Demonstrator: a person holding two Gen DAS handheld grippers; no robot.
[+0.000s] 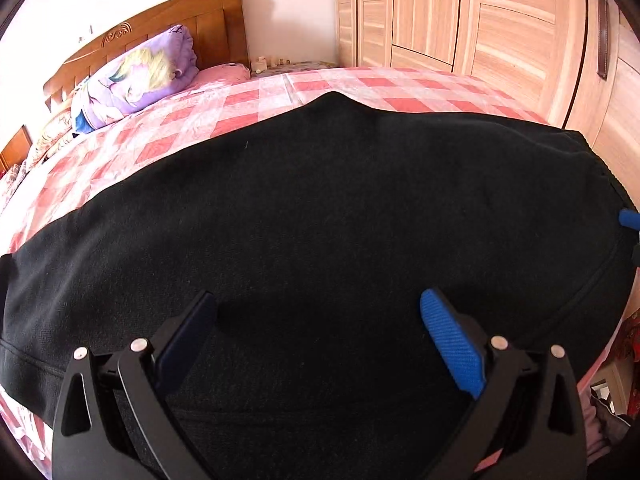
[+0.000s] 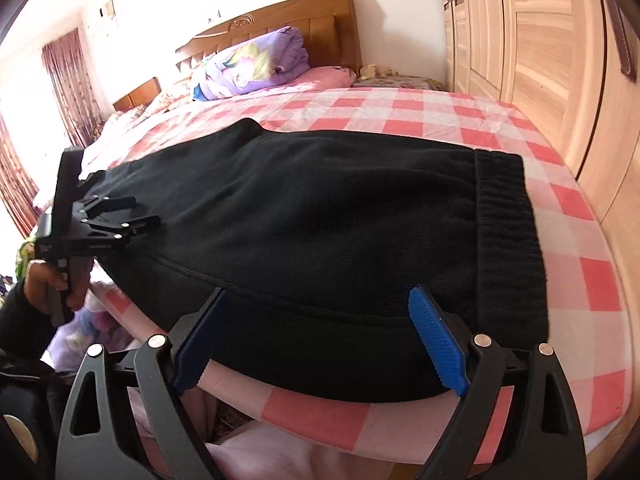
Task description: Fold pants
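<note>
The black pants are laid flat across the checked bedsheet at the bed's near edge. The left gripper is held above the fabric with fingers spread. The right gripper is likewise spread wide at the pants' near edge, nothing being pinched.

**Materials and finishes**

Pants: black knit cloth, matt, slightly fuzzy; ribbed waistband. Left gripper and right gripper: matt black plastic frames, shiny metal pins, blue pads with rough ridged texture. Bedsheet: pink-and-white checked cloth, smooth, matt. Headboard: varnished wood, semi-gloss. Wardrobe: light wood-grain panels, satin. Quilt: soft purple printed cloth.
</note>
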